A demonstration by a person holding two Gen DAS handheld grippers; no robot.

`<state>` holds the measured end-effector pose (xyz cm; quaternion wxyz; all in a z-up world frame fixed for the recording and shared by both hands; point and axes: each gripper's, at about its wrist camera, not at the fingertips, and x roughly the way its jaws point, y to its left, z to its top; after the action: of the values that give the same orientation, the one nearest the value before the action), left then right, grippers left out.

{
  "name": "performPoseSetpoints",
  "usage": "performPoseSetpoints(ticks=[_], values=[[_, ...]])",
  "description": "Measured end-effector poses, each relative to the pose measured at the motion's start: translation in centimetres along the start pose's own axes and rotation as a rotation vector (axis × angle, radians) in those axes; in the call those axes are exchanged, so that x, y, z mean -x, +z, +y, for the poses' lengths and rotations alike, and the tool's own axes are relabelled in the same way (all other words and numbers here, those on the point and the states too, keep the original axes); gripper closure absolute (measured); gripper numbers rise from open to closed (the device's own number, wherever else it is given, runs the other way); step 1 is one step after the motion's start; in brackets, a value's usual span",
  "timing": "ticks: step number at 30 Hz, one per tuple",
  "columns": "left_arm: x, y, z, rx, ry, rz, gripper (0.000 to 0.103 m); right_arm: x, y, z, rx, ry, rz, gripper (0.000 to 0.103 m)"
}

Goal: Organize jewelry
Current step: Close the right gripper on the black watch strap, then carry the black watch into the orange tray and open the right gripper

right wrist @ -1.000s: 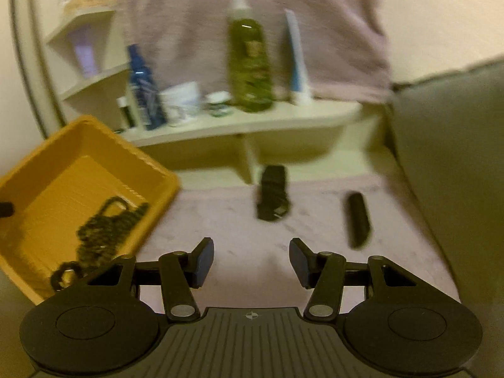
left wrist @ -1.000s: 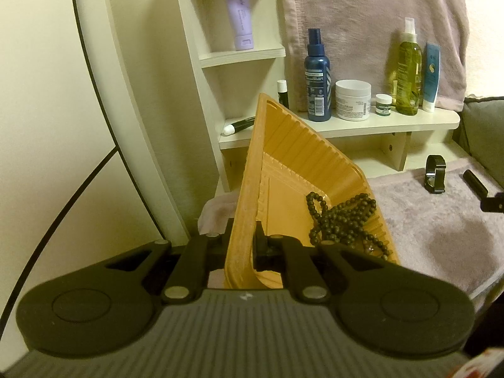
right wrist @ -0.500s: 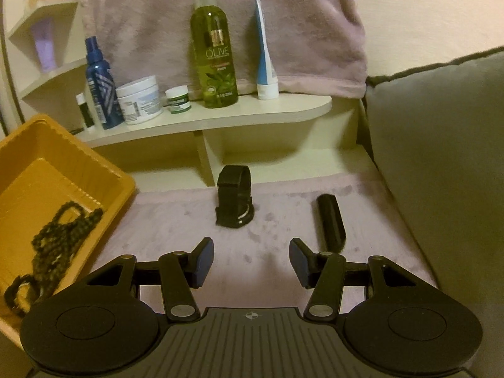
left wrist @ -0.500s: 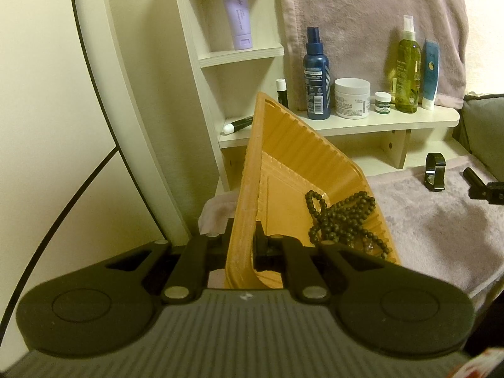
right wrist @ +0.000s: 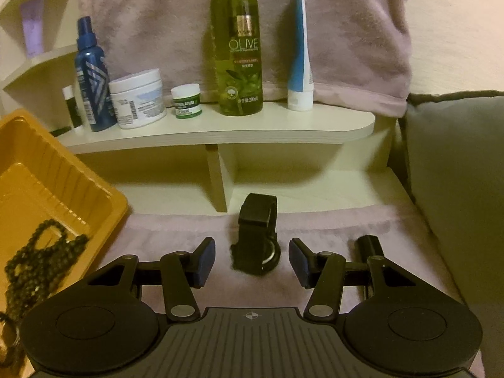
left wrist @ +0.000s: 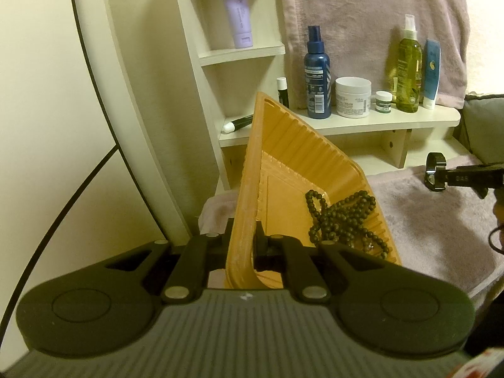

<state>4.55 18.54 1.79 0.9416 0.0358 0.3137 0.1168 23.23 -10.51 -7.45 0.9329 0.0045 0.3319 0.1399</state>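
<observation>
My left gripper [left wrist: 243,245] is shut on the near rim of an orange ribbed tray [left wrist: 293,170] and holds it tilted. A dark bead necklace [left wrist: 343,217] lies inside the tray; tray [right wrist: 41,186] and beads [right wrist: 37,261] also show at the left of the right wrist view. My right gripper [right wrist: 252,261] is open, with a black watch [right wrist: 256,236] standing on the mauve towel [right wrist: 315,226] between its fingertips. In the left wrist view the right gripper [left wrist: 466,176] reaches the watch [left wrist: 434,170] from the right.
A black cylinder [right wrist: 368,245] lies on the towel right of the watch. A white shelf [right wrist: 220,126] behind holds a blue spray bottle [right wrist: 91,75], a white jar [right wrist: 138,97], a small green jar [right wrist: 187,100], an olive bottle [right wrist: 239,47] and a tube [right wrist: 300,56]. A grey cushion [right wrist: 456,189] stands at the right.
My right gripper has moved forward and lower to the watch, which now sits between its open fingers. The left gripper and tray have stayed still.
</observation>
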Motion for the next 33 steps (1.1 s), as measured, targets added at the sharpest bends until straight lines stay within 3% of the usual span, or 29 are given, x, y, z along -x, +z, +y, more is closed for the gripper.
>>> performPoseSetpoints(ticks=[4,6,13,15,33], values=[[0.0,0.0,0.0,-0.001,-0.001,-0.002,0.095,-1.3,0.0,0.3,0.025,-0.029,0.009,0.053],[0.0,0.0,0.1,0.0,0.0,-0.002,0.095,-1.9,0.0,0.2,0.015,-0.022,0.03,0.064],[0.0,0.0,0.0,0.0,-0.001,-0.003,0.095,-3.1,-0.5,0.4,0.03,-0.035,0.044,0.071],[0.0,0.0,0.1,0.0,0.0,-0.002,0.095,-2.9,-0.5,0.4,0.037,-0.033,0.04,0.081],[0.2,0.1,-0.1,0.0,-0.005,-0.008,0.095,3.2,-1.1,-0.2,0.052,0.047,0.04,0.083]])
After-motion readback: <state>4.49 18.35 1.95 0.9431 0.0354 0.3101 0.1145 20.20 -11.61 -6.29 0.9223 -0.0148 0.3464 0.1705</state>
